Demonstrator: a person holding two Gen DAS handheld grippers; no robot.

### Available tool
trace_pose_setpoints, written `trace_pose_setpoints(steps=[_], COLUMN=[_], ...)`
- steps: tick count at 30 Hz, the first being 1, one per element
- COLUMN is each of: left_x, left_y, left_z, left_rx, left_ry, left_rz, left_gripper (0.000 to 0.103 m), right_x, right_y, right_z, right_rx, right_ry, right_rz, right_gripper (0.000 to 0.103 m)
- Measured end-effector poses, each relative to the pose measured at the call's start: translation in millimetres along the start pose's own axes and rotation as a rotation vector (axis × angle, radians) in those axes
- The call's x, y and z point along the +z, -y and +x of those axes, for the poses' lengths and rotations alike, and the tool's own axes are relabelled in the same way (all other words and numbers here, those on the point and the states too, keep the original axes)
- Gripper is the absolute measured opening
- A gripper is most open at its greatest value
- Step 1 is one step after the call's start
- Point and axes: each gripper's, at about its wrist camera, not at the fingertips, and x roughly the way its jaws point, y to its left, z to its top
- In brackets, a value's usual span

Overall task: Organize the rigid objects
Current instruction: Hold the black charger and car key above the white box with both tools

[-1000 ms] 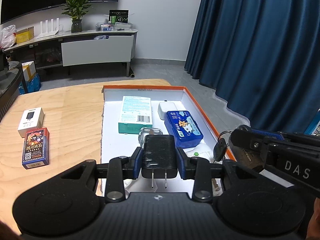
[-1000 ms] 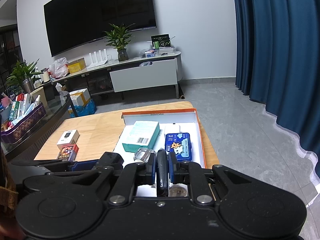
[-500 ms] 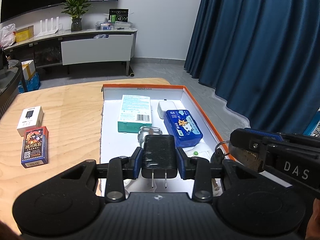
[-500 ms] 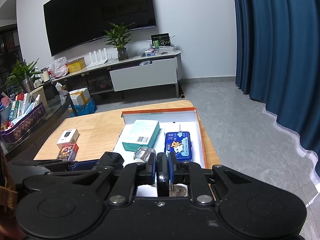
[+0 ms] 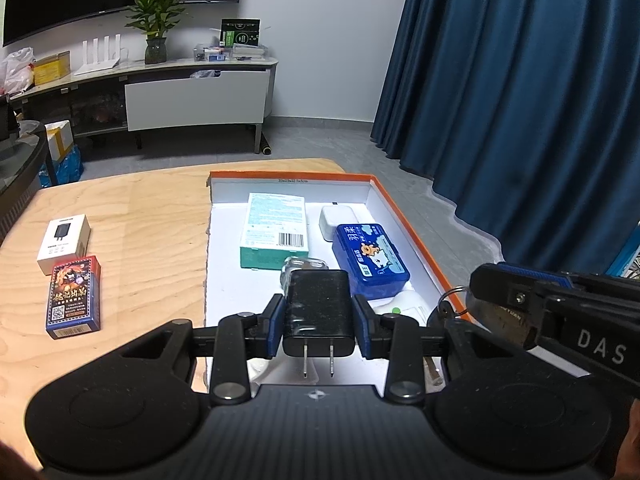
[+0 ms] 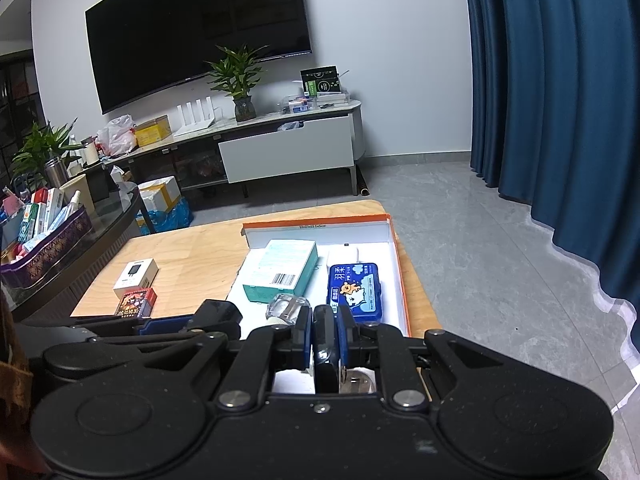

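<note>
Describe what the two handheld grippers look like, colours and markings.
Both are matte black plastic with two round housings at the rear, silver pivot bolts and blue pads on the fingers. The left gripper looks the same as the right gripper, whose side reads DAS in pale letters, seen from the left wrist.

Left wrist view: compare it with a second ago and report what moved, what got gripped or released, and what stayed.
Barely anything. The right gripper, shut on a key fob, dipped slightly at the tray's orange rim. The left gripper stays shut on the black charger. Nothing was released, and the boxes did not move.
</note>
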Motion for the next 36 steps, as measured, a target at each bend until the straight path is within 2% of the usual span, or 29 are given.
trace_pose_setpoints(steps=[10, 24, 36], left_x=[4, 2, 2], left_y=[-7, 3, 3], left_z=[-2, -1, 4], left_rx=[0.009, -0.021, -0.017], left_ry=[0.002, -0.005, -0.011], left_rz=[-0.018, 0.009, 0.011], left_gripper=[0.036, 0.036, 0.036], right_x=[5, 9, 17], right_y=[1, 1, 2], right_z=[-3, -9, -8], right_rx=[0.001, -0.004, 0.005], right_ry=[0.005, 0.012, 0.007], right_rz=[0.004, 0.012, 0.014], right_gripper=[0.017, 0.017, 0.017])
